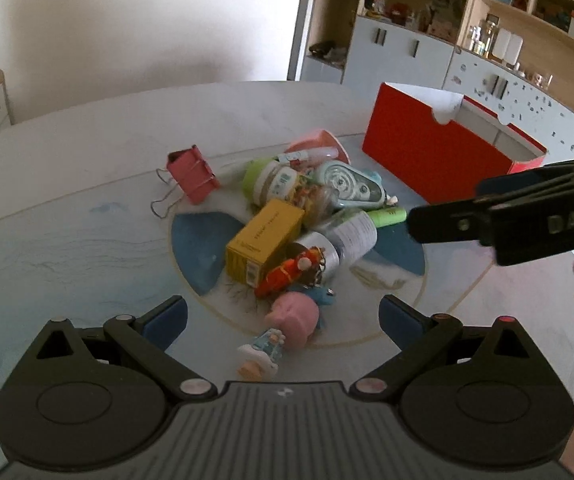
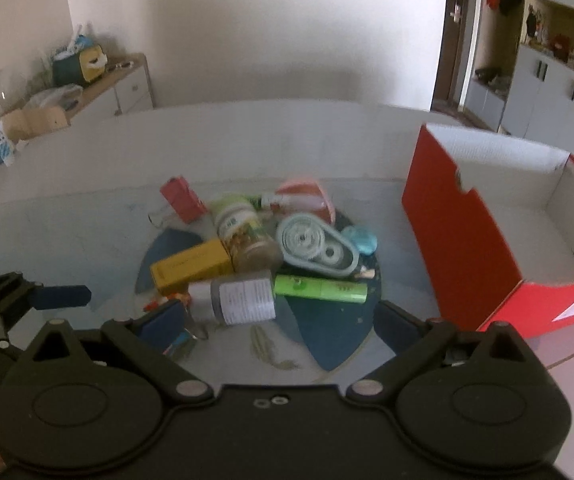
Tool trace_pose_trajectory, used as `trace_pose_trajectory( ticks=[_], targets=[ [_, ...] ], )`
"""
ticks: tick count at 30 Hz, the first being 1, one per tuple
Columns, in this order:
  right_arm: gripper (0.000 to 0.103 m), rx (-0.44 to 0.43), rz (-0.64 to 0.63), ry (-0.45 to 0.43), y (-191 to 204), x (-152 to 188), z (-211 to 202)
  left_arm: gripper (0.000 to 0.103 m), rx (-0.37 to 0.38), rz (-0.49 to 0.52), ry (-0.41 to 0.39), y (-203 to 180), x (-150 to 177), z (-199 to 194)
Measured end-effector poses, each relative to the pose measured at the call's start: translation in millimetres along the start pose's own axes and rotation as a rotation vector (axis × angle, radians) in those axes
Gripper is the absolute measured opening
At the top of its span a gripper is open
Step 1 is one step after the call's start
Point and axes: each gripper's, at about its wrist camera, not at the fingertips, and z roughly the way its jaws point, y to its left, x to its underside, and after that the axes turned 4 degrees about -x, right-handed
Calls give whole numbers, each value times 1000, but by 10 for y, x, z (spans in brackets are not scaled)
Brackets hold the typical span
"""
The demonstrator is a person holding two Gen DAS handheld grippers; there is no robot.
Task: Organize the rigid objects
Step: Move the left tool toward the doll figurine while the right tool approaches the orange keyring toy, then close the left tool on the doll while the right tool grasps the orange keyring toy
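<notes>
A pile of small objects lies mid-table: a yellow box [image 1: 263, 236], a grey-capped labelled bottle [image 1: 339, 240], a green-lidded jar [image 1: 275, 184], a teal correction-tape dispenser [image 1: 351, 186], a green tube [image 1: 387, 216], a pink binder clip [image 1: 191, 174], a pink cup [image 1: 319, 146] and small figurines [image 1: 291, 316]. My left gripper [image 1: 283, 316] is open and empty, just short of the pink figurine. My right gripper [image 2: 279, 322] is open and empty, just short of the labelled bottle [image 2: 239, 296] and green tube [image 2: 321, 289]. It also shows from the side in the left wrist view [image 1: 507, 216].
An open red box [image 1: 439, 152] with a white inside stands on the table right of the pile; it also shows in the right wrist view [image 2: 463, 248]. Cabinets and shelves [image 1: 467, 40] stand behind. A low sideboard [image 2: 99, 88] with clutter is at the far left.
</notes>
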Motion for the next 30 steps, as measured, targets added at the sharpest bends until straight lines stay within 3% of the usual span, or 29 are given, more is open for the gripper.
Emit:
trace_pose_trajectory(
  ticks=[12, 19, 30],
  targets=[
    [89, -32, -98, 84, 212, -53, 397, 73, 8, 25, 41, 28, 32, 107],
    [88, -42, -143, 98, 286, -78, 519, 52, 10, 35, 61, 44, 55, 148],
    [83, -23, -177, 75, 328, -136, 505, 31, 44, 30, 70, 58, 52, 166]
  ],
)
